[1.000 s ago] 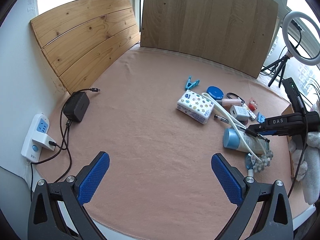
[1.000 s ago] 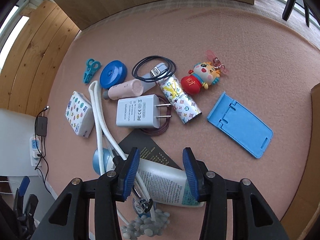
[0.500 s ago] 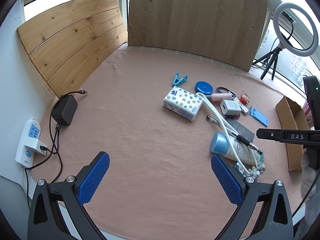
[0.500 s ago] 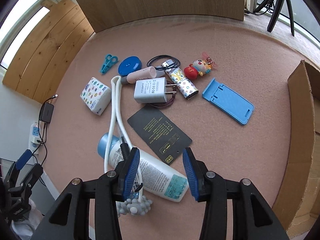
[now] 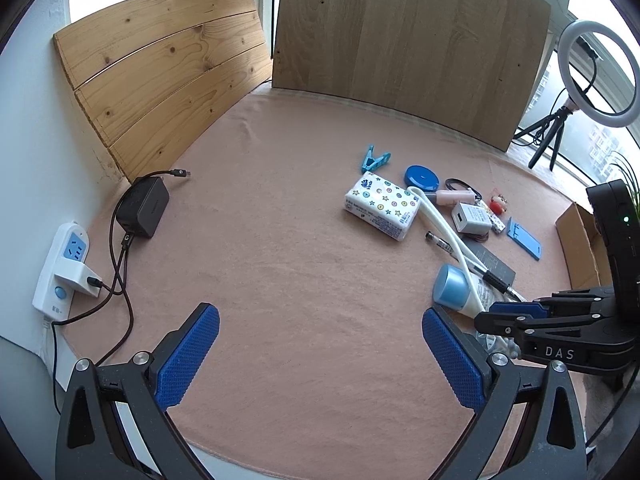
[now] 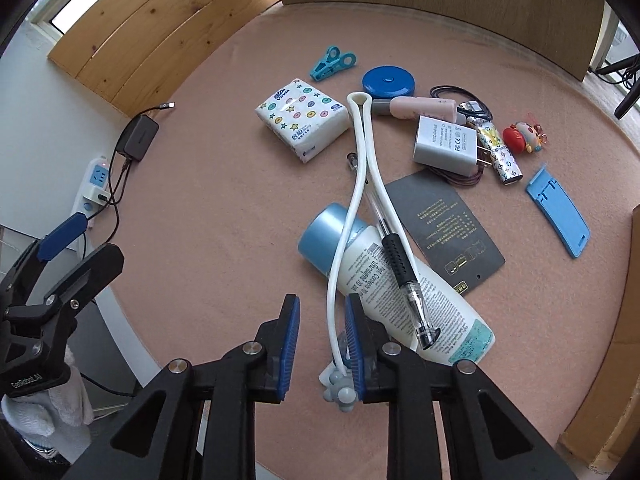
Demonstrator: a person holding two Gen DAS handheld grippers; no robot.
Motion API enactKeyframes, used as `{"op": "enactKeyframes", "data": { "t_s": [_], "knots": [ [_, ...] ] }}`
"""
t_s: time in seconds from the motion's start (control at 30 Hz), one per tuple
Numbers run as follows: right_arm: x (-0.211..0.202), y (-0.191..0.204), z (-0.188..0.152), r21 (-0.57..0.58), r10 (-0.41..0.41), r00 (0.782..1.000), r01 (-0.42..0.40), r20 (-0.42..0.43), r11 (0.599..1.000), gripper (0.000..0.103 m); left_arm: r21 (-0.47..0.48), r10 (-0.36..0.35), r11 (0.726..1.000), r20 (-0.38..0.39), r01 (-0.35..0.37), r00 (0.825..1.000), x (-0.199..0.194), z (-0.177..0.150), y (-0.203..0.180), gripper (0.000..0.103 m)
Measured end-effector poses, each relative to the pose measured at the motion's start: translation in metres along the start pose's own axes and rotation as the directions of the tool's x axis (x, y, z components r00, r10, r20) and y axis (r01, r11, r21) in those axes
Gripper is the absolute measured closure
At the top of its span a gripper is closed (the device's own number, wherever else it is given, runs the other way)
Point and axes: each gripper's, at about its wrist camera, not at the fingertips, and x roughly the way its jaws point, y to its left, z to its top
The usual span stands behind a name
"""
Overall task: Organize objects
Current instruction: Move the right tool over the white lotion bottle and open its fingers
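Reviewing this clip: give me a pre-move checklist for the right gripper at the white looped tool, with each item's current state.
1. White looped tool between the right gripper fingers: ok; jaws just narrowed.
2. Pads pressing on it: cannot tell.
3. Tool free to lift: not ok, it lies across the lotion bottle, beside the pen.
4. Left gripper open and empty: ok.
5. Cardboard box within view: ok.

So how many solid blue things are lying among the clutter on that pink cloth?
3. The round blue disc lies at the far side, the blue stand flat at the right, the teal clip beyond the tissue pack. Others may hide under the pile.
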Motion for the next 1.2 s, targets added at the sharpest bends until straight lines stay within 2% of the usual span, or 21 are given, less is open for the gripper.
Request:
{"op": "enactKeyframes", "data": {
  "t_s": [0.07, 0.1, 0.2, 0.33, 0.4, 0.53, 0.63, 0.73, 0.87, 0.9, 0.97, 1.03, 1.1, 1.2],
  "knots": [
    [0.008, 0.0, 0.001, -0.009, -0.007, 1.0, 0.007, -0.02, 1.0, 0.086, -0.006, 0.001, 1.0, -0.004, -0.001, 1.0, 0.001, -0.002, 0.003, 0.0],
    [0.01, 0.0, 0.0, -0.01, -0.001, 1.0, 0.001, -0.025, 1.0, 0.092, -0.008, 0.002, 1.0, -0.007, -0.002, 1.0, 0.001, -0.002, 0.004, 0.0],
    [0.009, -0.004, -0.001, 0.009, 0.001, 1.0, -0.001, -0.014, 1.0, 0.099, -0.009, 0.002, 1.0, -0.007, -0.002, 1.0, 0.002, -0.003, 0.004, 0.0],
    [-0.008, -0.022, -0.005, 0.086, 0.07, 0.997, -0.073, 0.034, 0.994, 0.098, 0.0, 0.001, 1.0, -0.002, -0.001, 1.0, 0.001, -0.002, -0.001, 0.0],
    [-0.018, -0.031, -0.008, 0.106, 0.059, 0.997, -0.064, 0.053, 0.992, 0.098, 0.008, -0.005, 1.0, -0.004, 0.005, 1.0, 0.002, -0.001, -0.005, 0.0],
    [-0.039, -0.051, -0.013, 0.166, 0.085, 0.991, -0.102, 0.105, 0.981, 0.098, 0.034, -0.017, 0.999, -0.007, 0.018, 1.0, 0.004, 0.001, -0.018, 0.0],
    [-0.053, -0.064, -0.016, 0.188, 0.002, 0.99, -0.029, 0.144, 0.982, 0.097, 0.055, -0.028, 0.998, -0.012, 0.028, 1.0, 0.006, 0.001, -0.03, 0.0],
    [-0.059, -0.079, -0.018, 0.211, -0.072, 0.986, 0.04, 0.148, 0.977, 0.095, 0.073, -0.037, 0.997, -0.016, 0.038, 0.999, 0.008, 0.001, -0.039, 0.0],
    [-0.058, -0.09, -0.017, 0.231, -0.208, 0.968, 0.173, 0.139, 0.958, 0.093, 0.086, -0.045, 0.995, -0.018, 0.047, 0.999, 0.009, 0.002, -0.047, 0.0],
    [-0.059, -0.093, -0.018, 0.238, -0.248, 0.959, 0.21, 0.141, 0.948, 0.093, 0.089, -0.047, 0.995, -0.019, 0.049, 0.999, 0.01, 0.003, -0.048, 0.0],
    [-0.063, -0.097, -0.018, 0.243, -0.282, 0.949, 0.243, 0.141, 0.939, 0.084, 0.091, -0.049, 0.995, -0.019, 0.05, 0.999, 0.01, 0.003, -0.05, 0.0],
    [-0.068, -0.096, -0.02, 0.242, -0.268, 0.948, 0.224, 0.169, 0.944, 0.064, 0.091, -0.051, 0.994, -0.018, 0.053, 0.999, 0.01, 0.003, -0.052, 0.0],
    [-0.074, -0.091, -0.019, 0.22, -0.236, 0.952, 0.192, 0.196, 0.956, 0.062, 0.092, -0.051, 0.994, -0.019, 0.053, 0.999, 0.01, 0.003, -0.052, 0.0],
    [-0.07, -0.079, -0.014, 0.17, -0.135, 0.972, 0.102, 0.194, 0.98, 0.062, 0.092, -0.052, 0.994, -0.023, 0.054, 0.998, 0.011, 0.002, -0.052, 0.0]
  ]
}}
